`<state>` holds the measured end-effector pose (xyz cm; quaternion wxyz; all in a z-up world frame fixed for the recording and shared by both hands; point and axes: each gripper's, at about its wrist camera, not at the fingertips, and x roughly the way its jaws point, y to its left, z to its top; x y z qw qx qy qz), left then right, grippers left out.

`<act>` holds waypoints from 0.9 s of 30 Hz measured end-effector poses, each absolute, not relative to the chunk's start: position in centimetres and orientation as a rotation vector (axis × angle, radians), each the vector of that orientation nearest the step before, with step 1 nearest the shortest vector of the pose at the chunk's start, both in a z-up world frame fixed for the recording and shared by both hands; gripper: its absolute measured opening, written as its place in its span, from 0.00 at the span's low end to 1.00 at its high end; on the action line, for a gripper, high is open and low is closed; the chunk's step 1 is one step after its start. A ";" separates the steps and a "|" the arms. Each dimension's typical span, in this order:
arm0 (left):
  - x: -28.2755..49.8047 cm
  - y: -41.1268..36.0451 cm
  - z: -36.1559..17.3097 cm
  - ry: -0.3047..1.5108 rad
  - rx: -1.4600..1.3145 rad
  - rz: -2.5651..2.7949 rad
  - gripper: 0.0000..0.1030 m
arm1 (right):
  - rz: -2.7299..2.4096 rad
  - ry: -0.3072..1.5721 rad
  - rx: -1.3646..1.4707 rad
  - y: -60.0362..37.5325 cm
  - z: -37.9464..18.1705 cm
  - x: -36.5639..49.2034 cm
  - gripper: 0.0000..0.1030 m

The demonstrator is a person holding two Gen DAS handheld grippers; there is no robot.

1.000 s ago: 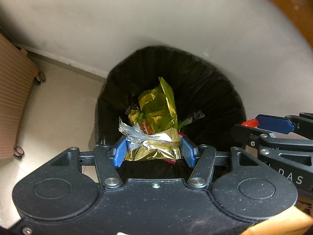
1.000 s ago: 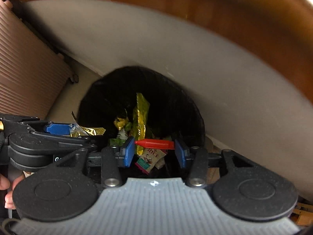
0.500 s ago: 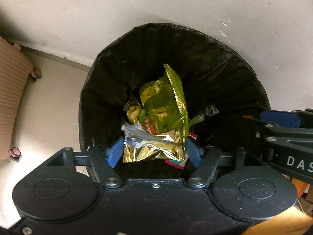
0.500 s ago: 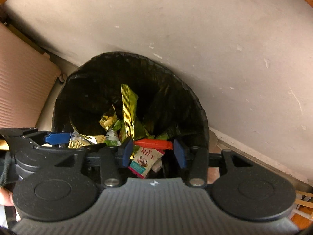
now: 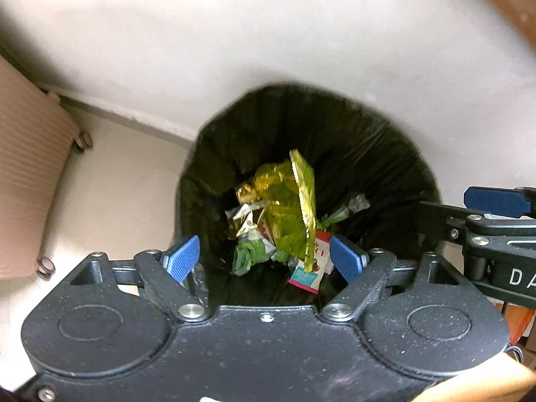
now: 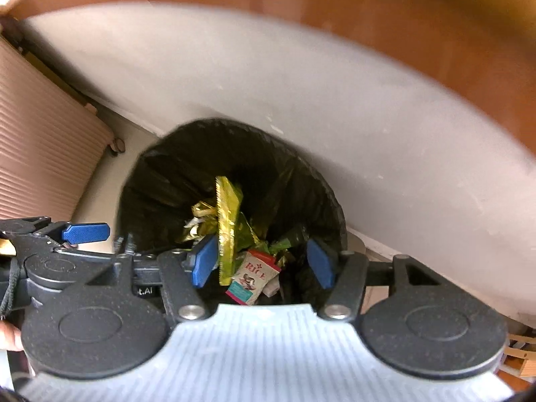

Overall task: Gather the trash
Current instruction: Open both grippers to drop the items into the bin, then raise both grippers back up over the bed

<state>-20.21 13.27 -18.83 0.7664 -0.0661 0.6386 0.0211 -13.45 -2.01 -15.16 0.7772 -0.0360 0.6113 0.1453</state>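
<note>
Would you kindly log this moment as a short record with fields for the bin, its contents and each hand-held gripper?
bin: black-lined trash bin on the floor by a pale wall
contents: upright gold-green wrapper, RICE packet, crumpled foil
left hand-held gripper: above the bin, jaws opening, nothing between the pads
right hand-held gripper: above the bin, jaws opening, nothing between the pads
nearby: ribbed pink suitcase

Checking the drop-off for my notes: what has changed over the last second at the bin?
Both let go. The left gripper, jaws opening, has dropped its gold wrapper; the right gripper, also opening, has dropped the red piece. Nothing sits between either pair now. The black-lined bin and the tall gold packet inside stayed put.
</note>
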 end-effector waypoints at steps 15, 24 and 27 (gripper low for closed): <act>-20.1 14.3 1.5 0.962 -0.154 0.029 0.92 | 0.280 0.914 -0.031 -4.9 3.9 -16.1 0.80; -13.8 11.7 9.3 0.771 -0.089 -0.036 0.95 | 0.081 0.672 0.048 -10.0 11.6 -11.5 0.81; -11.0 10.6 11.1 0.755 -0.093 -0.046 0.95 | 0.035 0.637 0.051 -11.4 12.6 -9.7 0.82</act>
